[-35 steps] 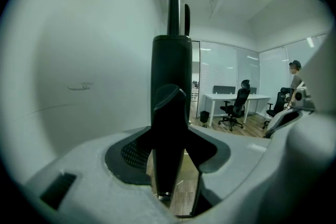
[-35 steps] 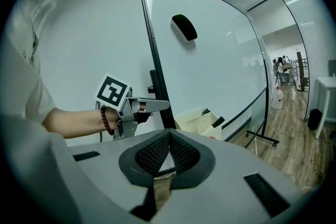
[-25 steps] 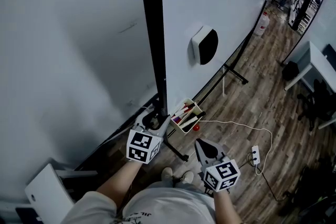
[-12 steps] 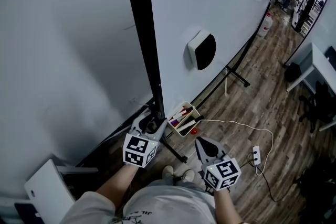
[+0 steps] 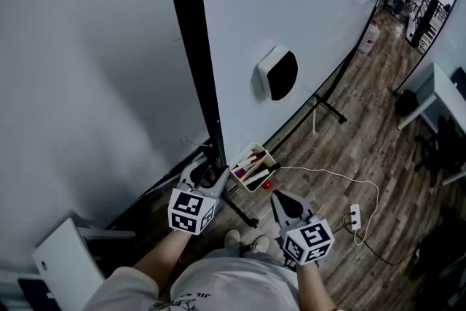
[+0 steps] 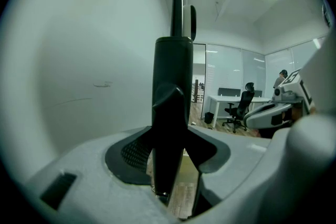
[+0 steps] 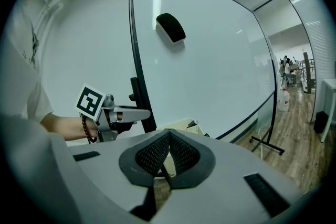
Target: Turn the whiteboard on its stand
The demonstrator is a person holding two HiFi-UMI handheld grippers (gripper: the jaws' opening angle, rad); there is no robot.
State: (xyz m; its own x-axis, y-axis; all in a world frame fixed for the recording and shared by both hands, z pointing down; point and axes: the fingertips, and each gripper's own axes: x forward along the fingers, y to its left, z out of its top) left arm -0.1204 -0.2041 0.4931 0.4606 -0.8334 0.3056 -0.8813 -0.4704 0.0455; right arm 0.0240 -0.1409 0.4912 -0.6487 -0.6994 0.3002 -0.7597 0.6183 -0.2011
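The large whiteboard stands on a wheeled stand, its black frame edge running down the middle of the head view. My left gripper is shut on the lower part of that frame edge, which fills the gap between its jaws. My right gripper hangs lower and to the right, shut with nothing in it, apart from the board. From the right gripper view, the left gripper is at the frame of the whiteboard. A black-and-white eraser sticks to the board face.
A marker tray with pens hangs at the board's lower edge beside my left gripper. A white cable and power strip lie on the wood floor. A white panel is at lower left, a desk at right.
The black frame edge and my left gripper on it have shifted left and slightly down, and the board face has swung with them. The right gripper has stayed put.
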